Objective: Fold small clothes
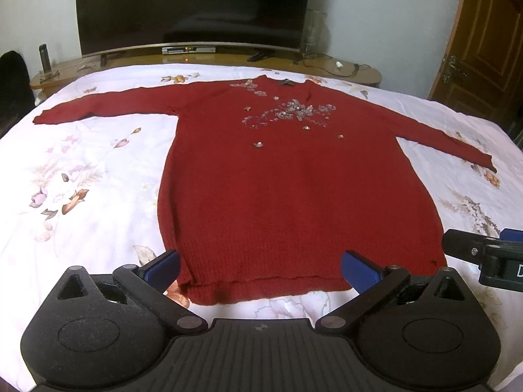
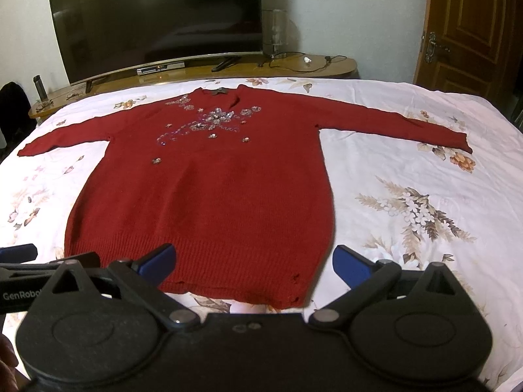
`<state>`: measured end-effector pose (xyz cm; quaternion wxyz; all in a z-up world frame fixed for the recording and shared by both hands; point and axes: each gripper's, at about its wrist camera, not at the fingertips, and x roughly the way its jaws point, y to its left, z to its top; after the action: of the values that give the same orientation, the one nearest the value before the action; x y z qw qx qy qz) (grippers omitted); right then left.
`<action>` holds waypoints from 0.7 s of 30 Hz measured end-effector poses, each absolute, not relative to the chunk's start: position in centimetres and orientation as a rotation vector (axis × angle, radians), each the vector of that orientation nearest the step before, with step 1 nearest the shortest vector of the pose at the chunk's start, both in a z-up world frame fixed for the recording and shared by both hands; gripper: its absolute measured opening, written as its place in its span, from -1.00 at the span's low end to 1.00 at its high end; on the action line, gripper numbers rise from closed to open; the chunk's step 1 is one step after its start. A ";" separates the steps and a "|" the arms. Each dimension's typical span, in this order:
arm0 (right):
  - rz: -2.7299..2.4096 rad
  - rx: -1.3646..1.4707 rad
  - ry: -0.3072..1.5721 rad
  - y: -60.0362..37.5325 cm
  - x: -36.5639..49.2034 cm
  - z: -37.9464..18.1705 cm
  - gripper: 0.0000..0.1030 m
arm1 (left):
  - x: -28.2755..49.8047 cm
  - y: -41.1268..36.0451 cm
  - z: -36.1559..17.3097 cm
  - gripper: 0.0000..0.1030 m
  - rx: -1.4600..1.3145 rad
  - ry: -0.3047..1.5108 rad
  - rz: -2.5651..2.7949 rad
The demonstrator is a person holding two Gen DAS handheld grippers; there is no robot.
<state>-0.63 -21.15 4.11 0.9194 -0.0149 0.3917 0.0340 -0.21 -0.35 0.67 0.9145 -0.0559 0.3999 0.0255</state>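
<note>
A dark red knitted sweater (image 1: 294, 189) (image 2: 202, 202) lies flat and face up on the bed, both sleeves spread out sideways, with a sequin flower pattern (image 1: 287, 112) on the chest. Its hem is nearest to me. My left gripper (image 1: 260, 266) is open, hovering above the hem's left half with nothing between its blue pads. Over the hem's right corner my right gripper (image 2: 253, 261) hangs open, also holding nothing. Part of the right gripper (image 1: 490, 254) shows at the edge of the left wrist view, and the left gripper's side (image 2: 29, 261) shows in the right wrist view.
The bed has a white floral sheet (image 1: 81, 179) (image 2: 408, 202). Behind it stands a wooden console (image 1: 209, 62) with a large dark TV (image 1: 193, 9), a set-top box and cables. A wooden door (image 2: 470, 29) is at the right. A dark bottle (image 1: 44, 57) stands at far left.
</note>
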 end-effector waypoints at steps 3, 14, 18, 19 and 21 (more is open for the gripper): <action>0.070 -0.030 0.805 -21.2 -0.6 4.1 0.98 | -0.2 -0.3 0.6 1.00 -0.115 0.823 0.053; 0.071 -0.029 0.803 -21.1 -0.6 4.1 0.98 | -0.1 -0.2 0.6 1.00 -0.116 0.822 0.053; 0.072 -0.029 0.802 -21.1 -0.5 4.1 0.98 | -0.1 -0.1 0.6 1.00 -0.116 0.822 0.051; 0.072 -0.029 0.801 -21.0 -0.5 4.2 0.98 | 0.0 -0.1 0.6 1.00 -0.117 0.822 0.051; 0.073 -0.028 0.801 -21.0 -0.5 4.2 0.98 | 0.0 0.1 0.6 1.00 -0.117 0.821 0.052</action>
<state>-0.48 -21.05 4.17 0.9202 -0.0137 0.3896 0.0356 -0.01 0.06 0.60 0.9149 -0.0570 0.3989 0.0253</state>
